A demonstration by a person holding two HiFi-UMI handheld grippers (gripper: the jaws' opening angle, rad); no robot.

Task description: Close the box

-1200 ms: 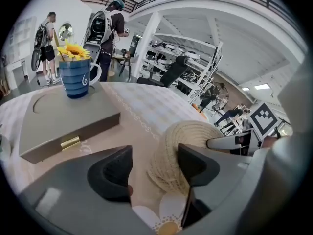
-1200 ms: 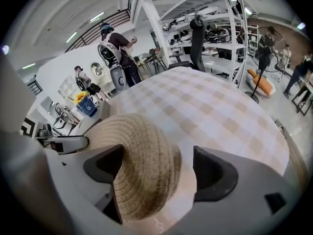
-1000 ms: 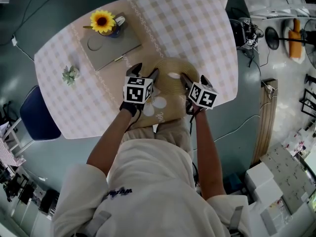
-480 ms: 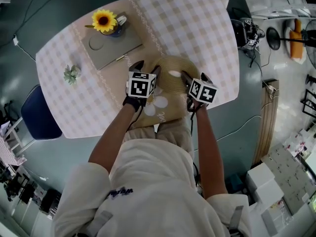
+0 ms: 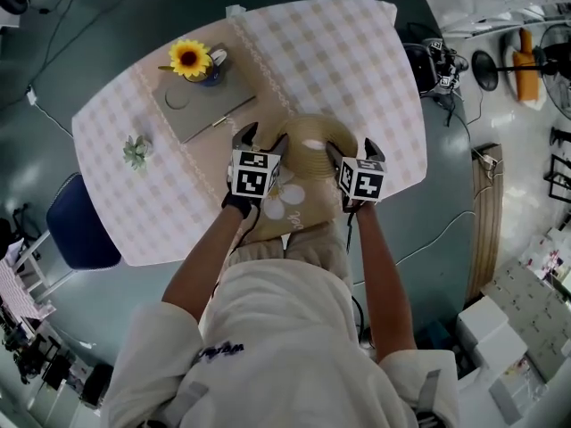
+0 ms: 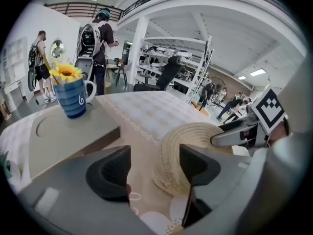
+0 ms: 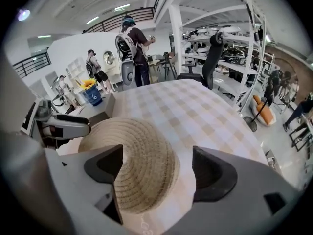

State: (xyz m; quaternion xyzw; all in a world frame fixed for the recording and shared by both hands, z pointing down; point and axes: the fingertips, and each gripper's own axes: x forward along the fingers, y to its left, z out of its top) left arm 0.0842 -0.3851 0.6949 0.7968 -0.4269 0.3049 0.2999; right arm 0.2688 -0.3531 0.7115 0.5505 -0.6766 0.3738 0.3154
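checked table [image 5: 348,52] | shelving [image 6: 171,67] behind | left tongs [image 6: 154,173], right tongs [image 7: 156,173] gaping at straw hat [image 5: 308,141]

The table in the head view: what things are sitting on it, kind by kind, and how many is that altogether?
Woven straw hat: 1
Flat grey box: 1
Blue mug holding a sunflower: 1
Small green plant: 1
Total: 4
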